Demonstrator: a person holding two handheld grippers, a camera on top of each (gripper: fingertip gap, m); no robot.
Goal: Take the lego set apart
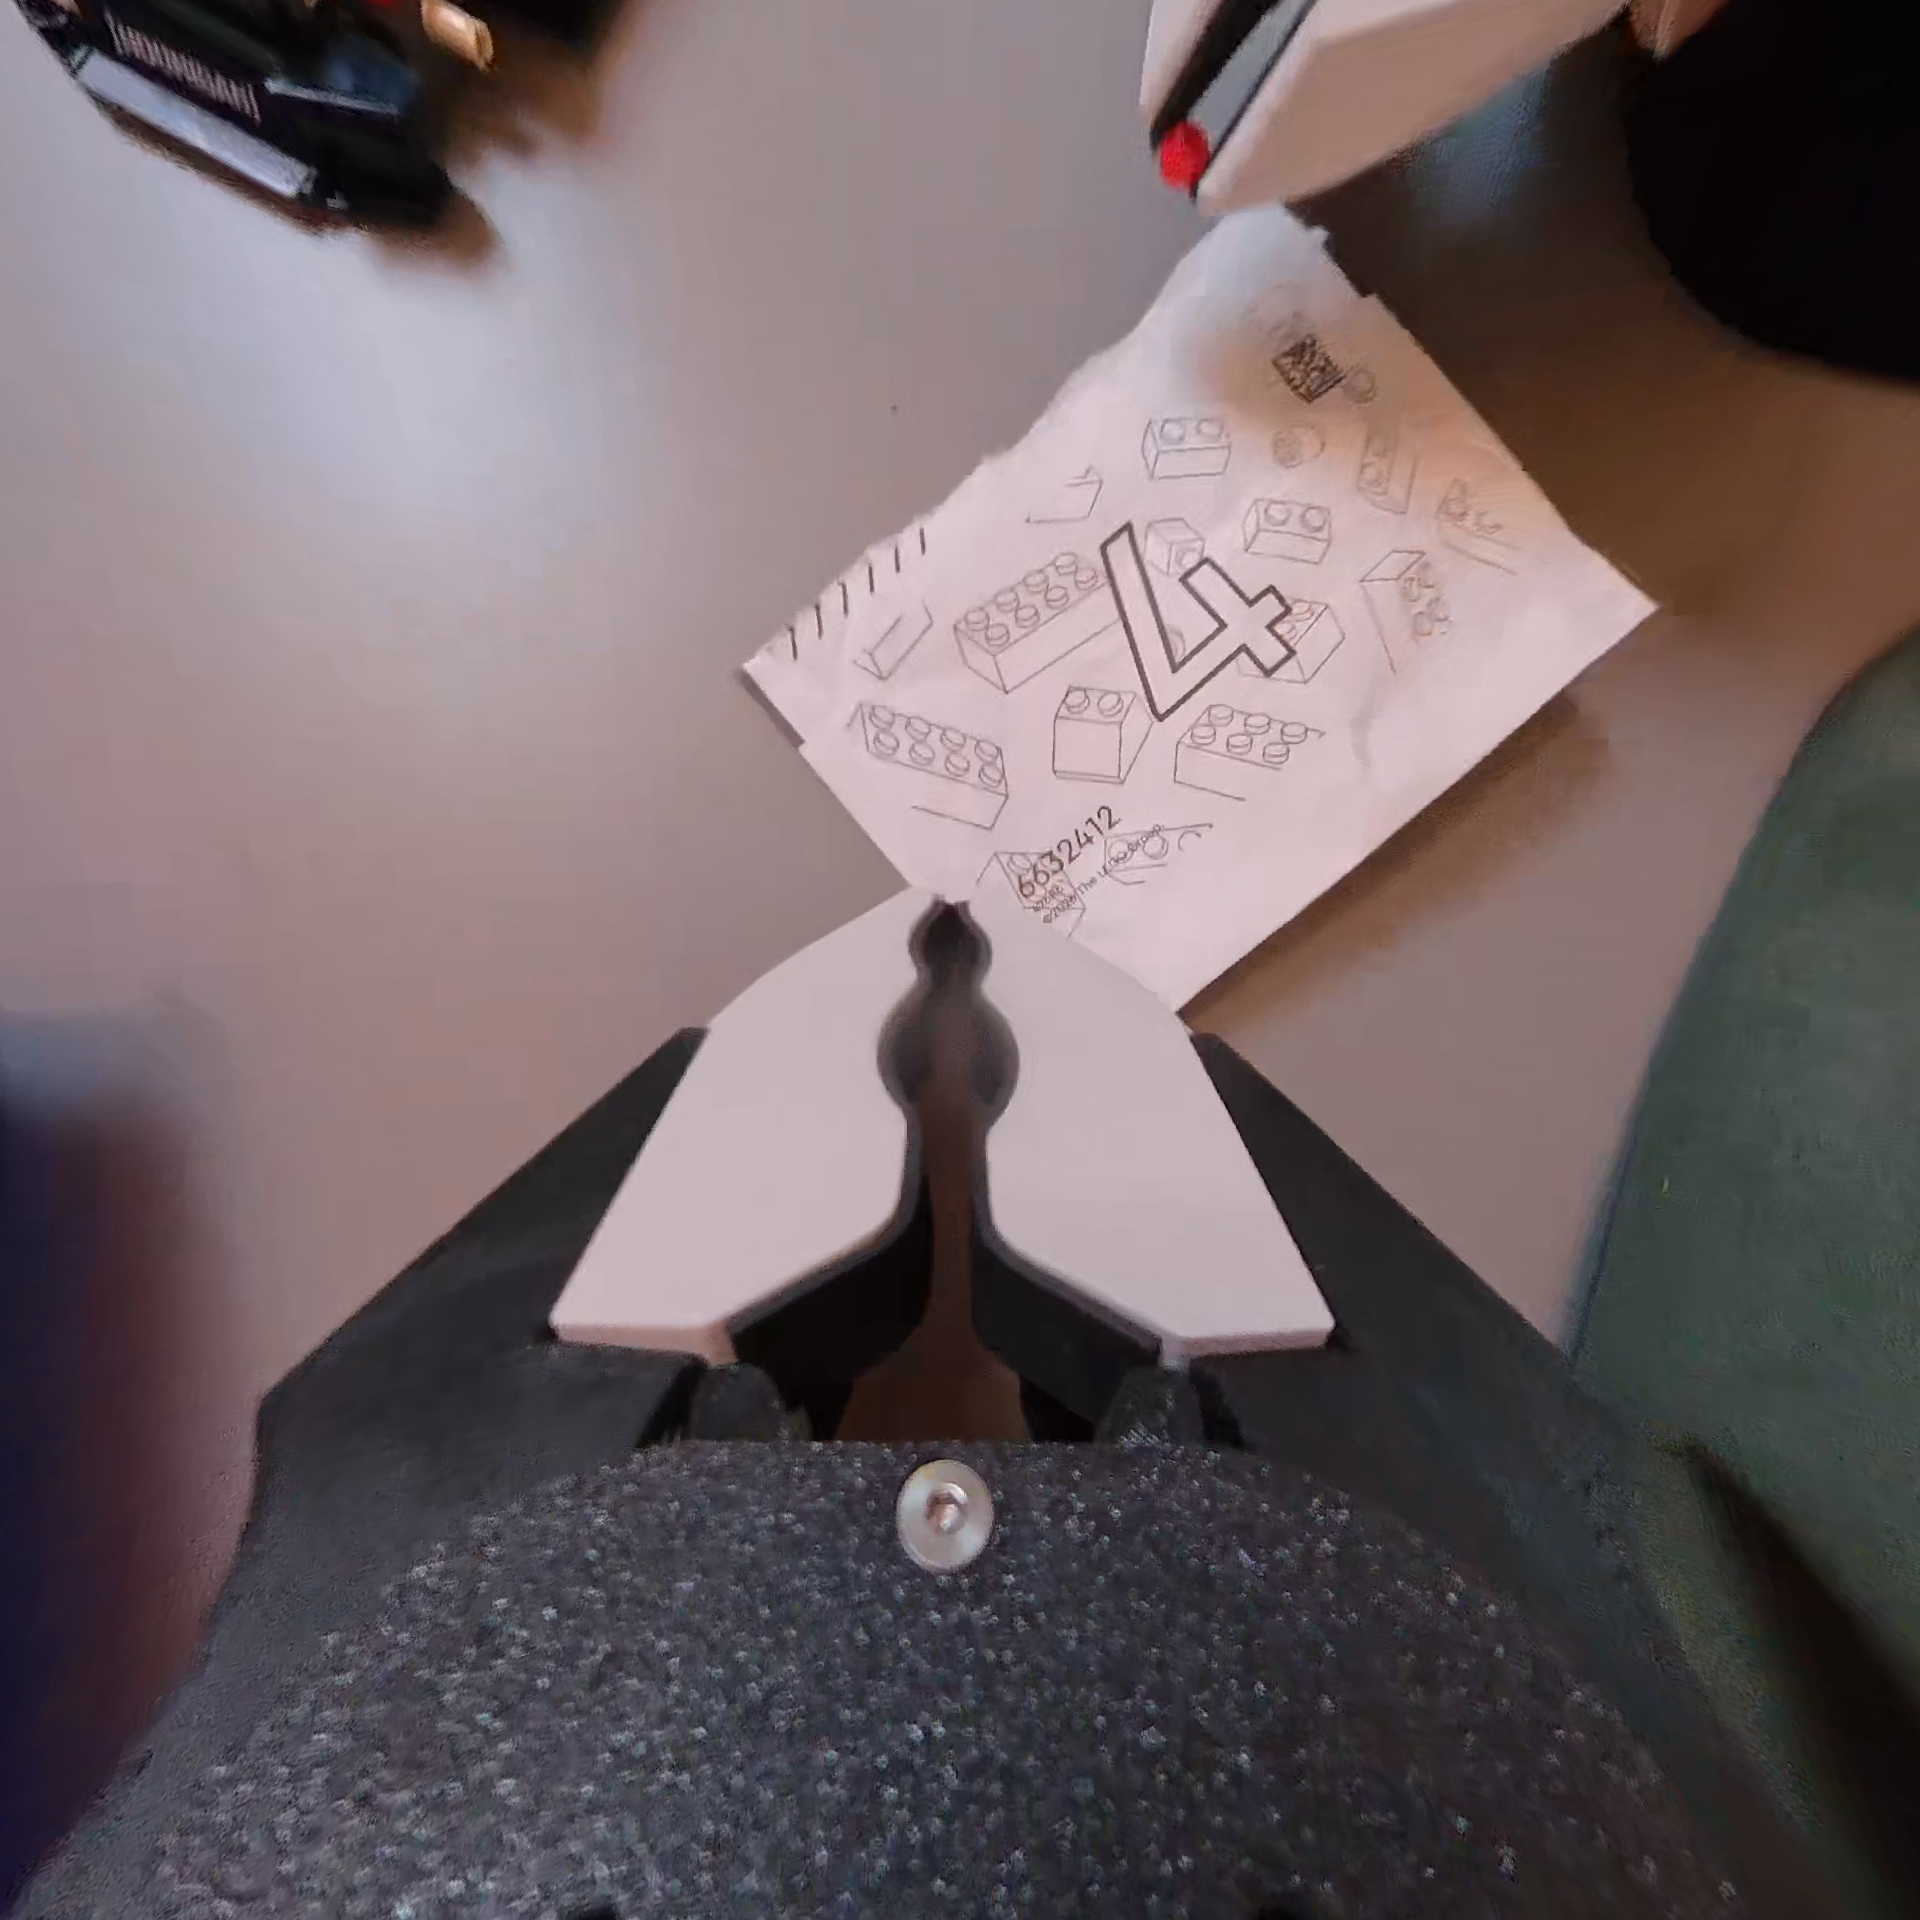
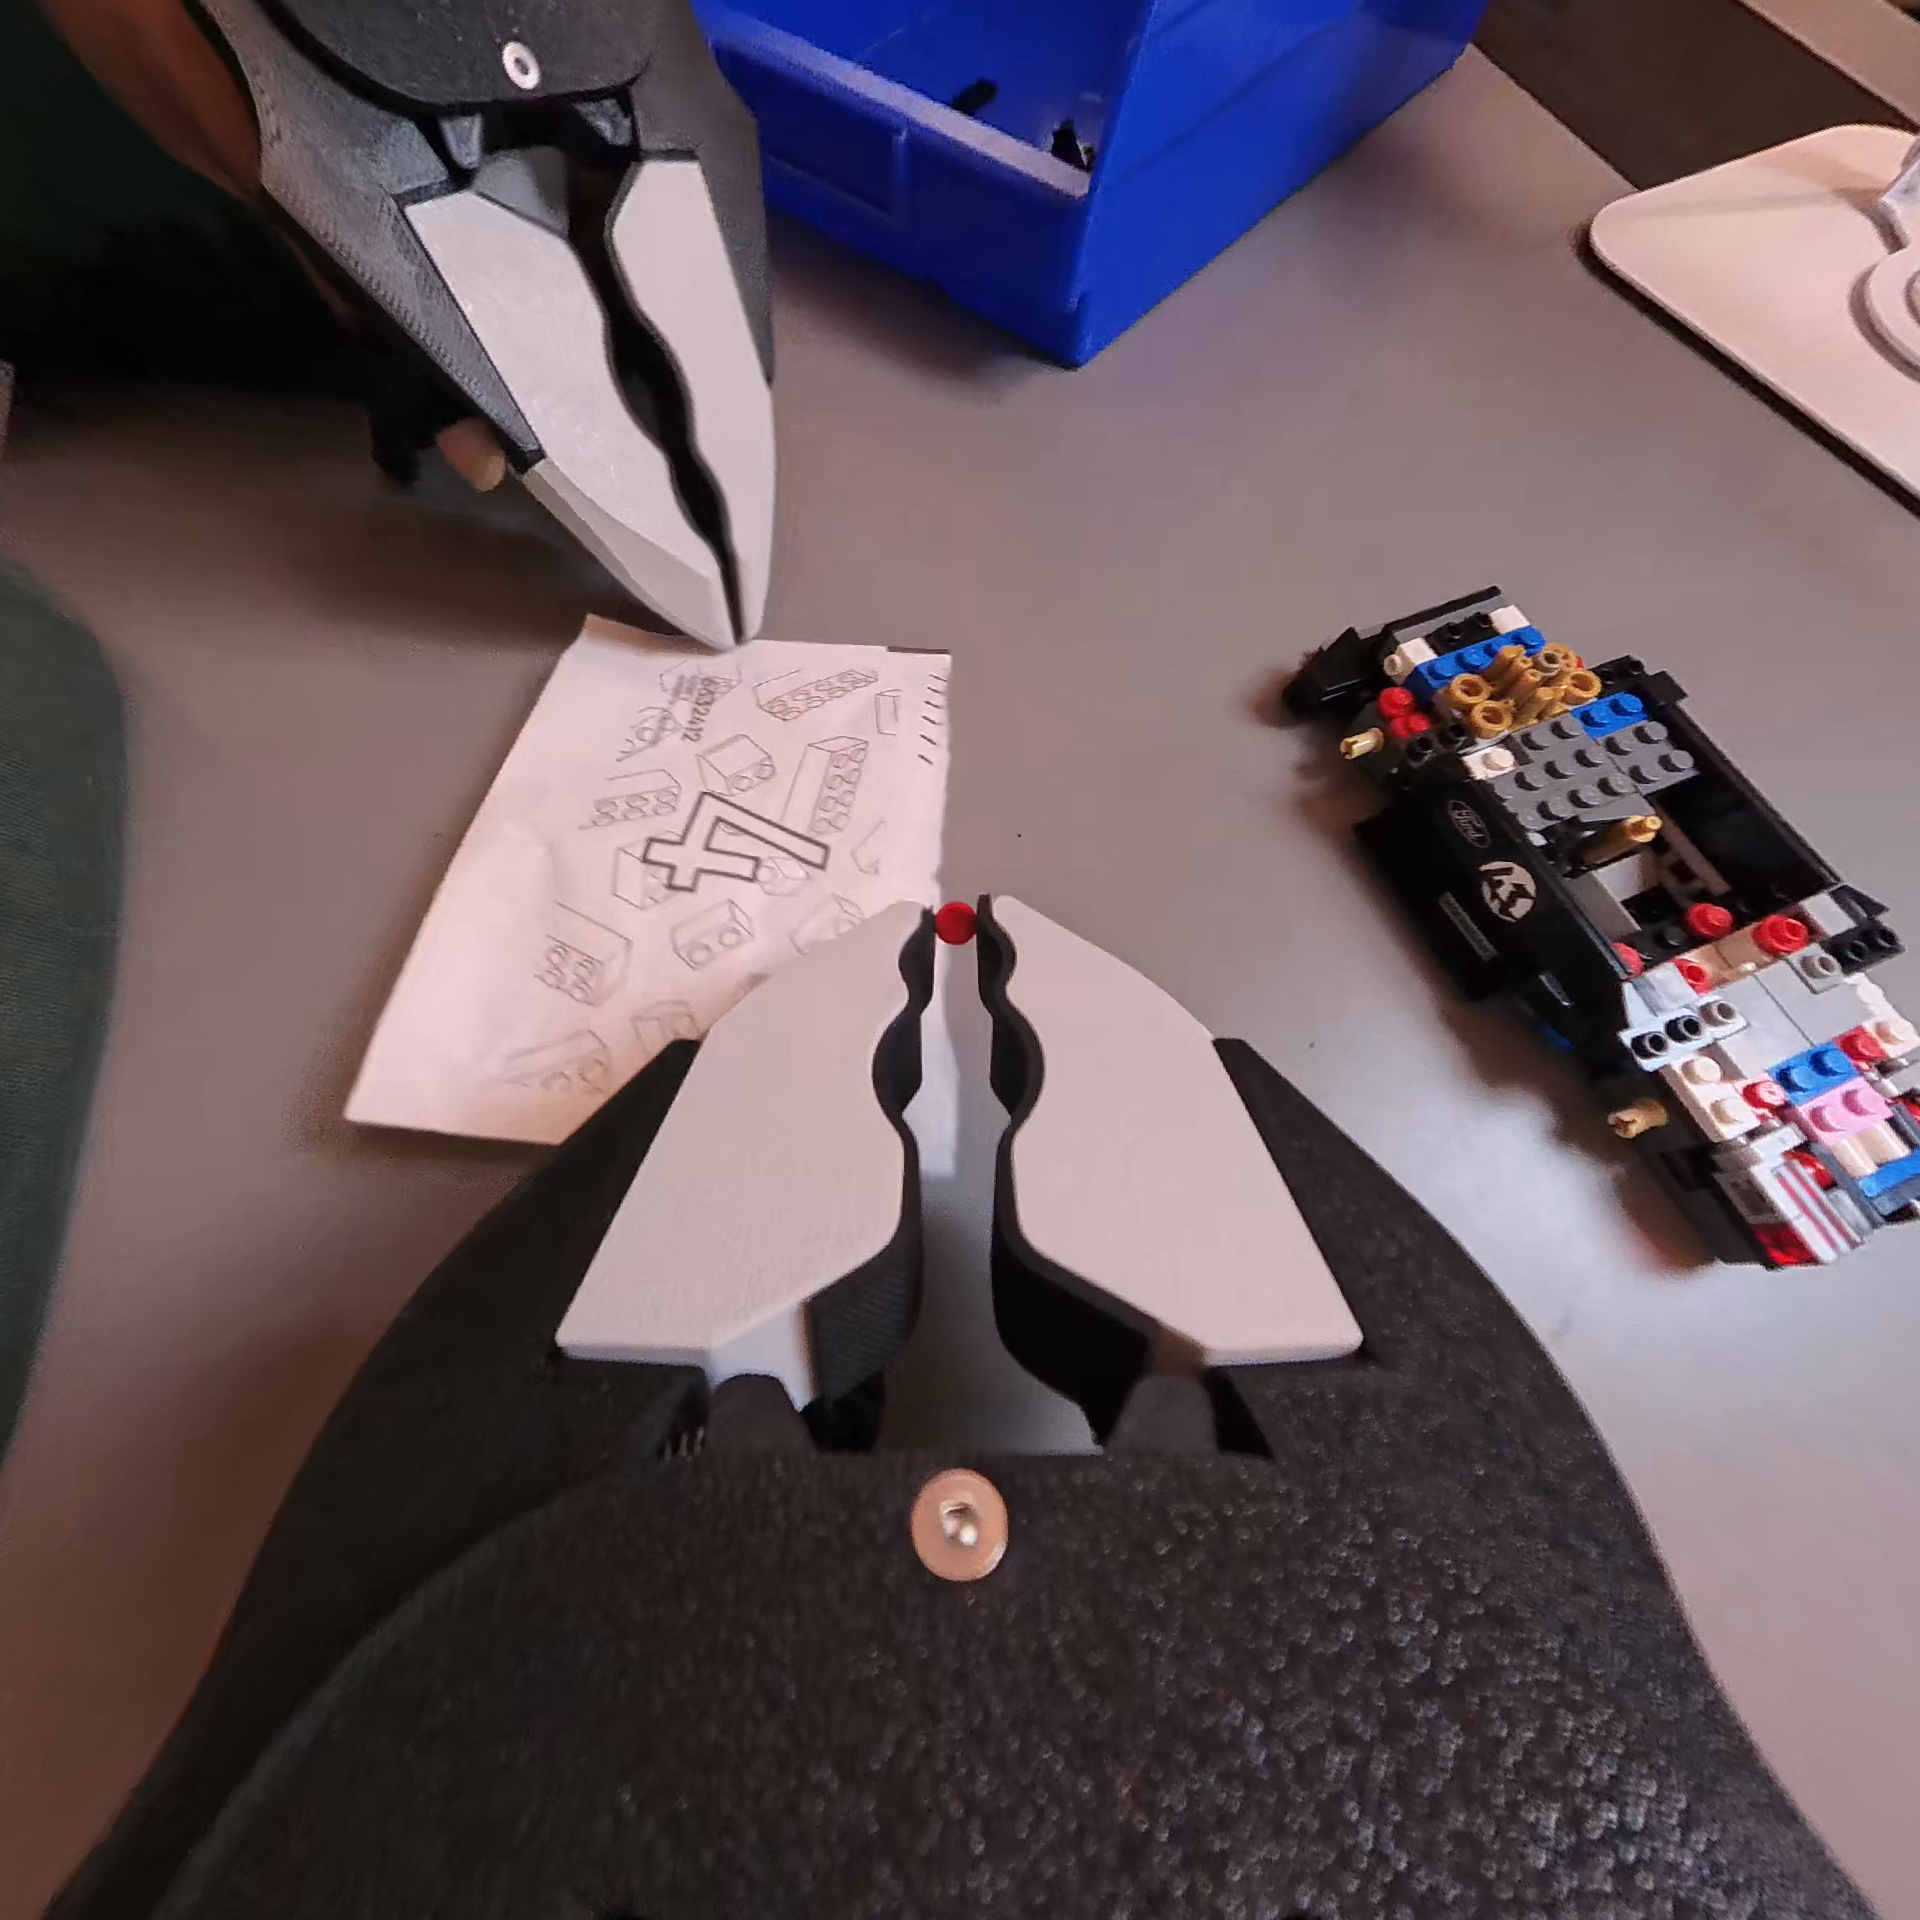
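Note:
A partly stripped Lego car (image 2: 1621, 935), black with grey, blue and red bricks, lies on the grey table (image 2: 1195, 582) at the right; it shows blurred in the left wrist view (image 1: 260, 114). My right gripper (image 2: 954, 920) is shut on a small red round stud (image 2: 954, 923) and holds it above the table; the stud also shows in the left wrist view (image 1: 1182, 156). My left gripper (image 1: 940, 912) is shut, its tips meeting on the near corner of a white printed paper bag (image 1: 1195, 665). The right wrist view shows these tips (image 2: 727, 623) on the bag's far edge (image 2: 675, 883).
A blue bin (image 2: 1091, 156) stands at the back of the table. A white flat base (image 2: 1766, 281) lies at the far right. A green fabric edge (image 1: 1766, 1143) borders the table beside the bag. Some 12 centimeters of space lies between my two pairs of fingers. The white flat base (image 2: 1766, 281) is about 35 centimeters from both grippers' fingertips.

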